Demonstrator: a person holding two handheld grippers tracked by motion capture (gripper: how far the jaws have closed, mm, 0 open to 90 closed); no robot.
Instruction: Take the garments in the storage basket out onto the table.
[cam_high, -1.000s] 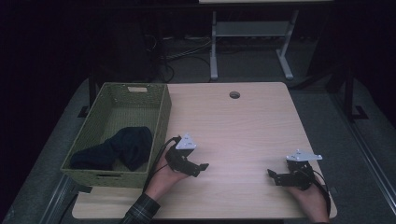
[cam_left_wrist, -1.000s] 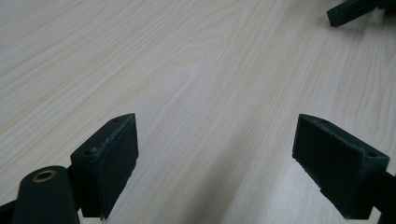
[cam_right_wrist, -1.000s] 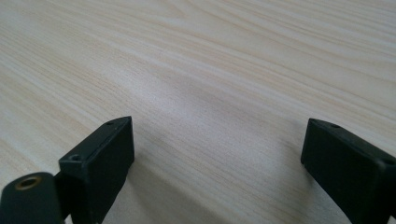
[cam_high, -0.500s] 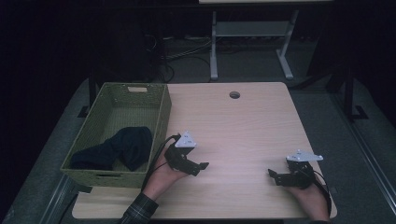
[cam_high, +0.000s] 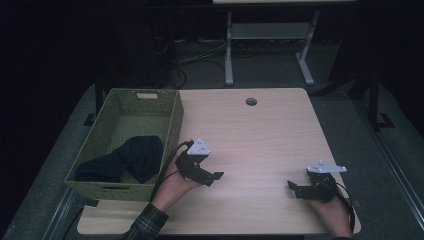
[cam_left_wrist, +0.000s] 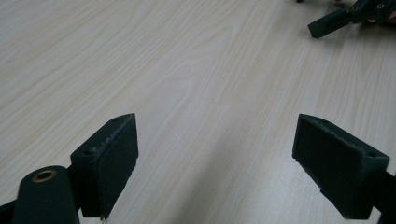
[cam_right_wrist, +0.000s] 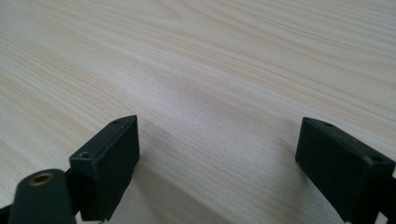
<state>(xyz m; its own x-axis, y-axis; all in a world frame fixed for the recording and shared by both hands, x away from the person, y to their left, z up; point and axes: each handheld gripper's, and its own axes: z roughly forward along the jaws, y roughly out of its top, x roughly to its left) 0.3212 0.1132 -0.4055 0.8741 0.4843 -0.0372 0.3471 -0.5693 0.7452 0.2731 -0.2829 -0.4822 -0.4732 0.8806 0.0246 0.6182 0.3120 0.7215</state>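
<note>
Right now your table (cam_high: 260, 135) is bare light wood across its middle, with a small round cable hole (cam_high: 251, 101) near the far edge and nothing lying between your two hands. At the table's left edge sits a green woven basket (cam_high: 172, 117), and inside it, toward the near end, a dark bundled cloth (cam_high: 131, 157) lies slumped against the basket floor. Beyond the table you can see a white desk frame (cam_high: 270, 35) and loose cables (cam_high: 190, 57) on the dark floor.

Your left gripper (cam_high: 202, 175) sits just beside the basket's near right corner, its jaws spread wide with only wood grain between them in the left gripper view (cam_left_wrist: 215, 154). Your right gripper (cam_high: 300, 189) rests near the table's near right corner, well apart from the left one, jaws likewise released and holding nothing (cam_right_wrist: 217, 158). In the left gripper view, the right gripper's black jaw tip shows at the upper right.
</note>
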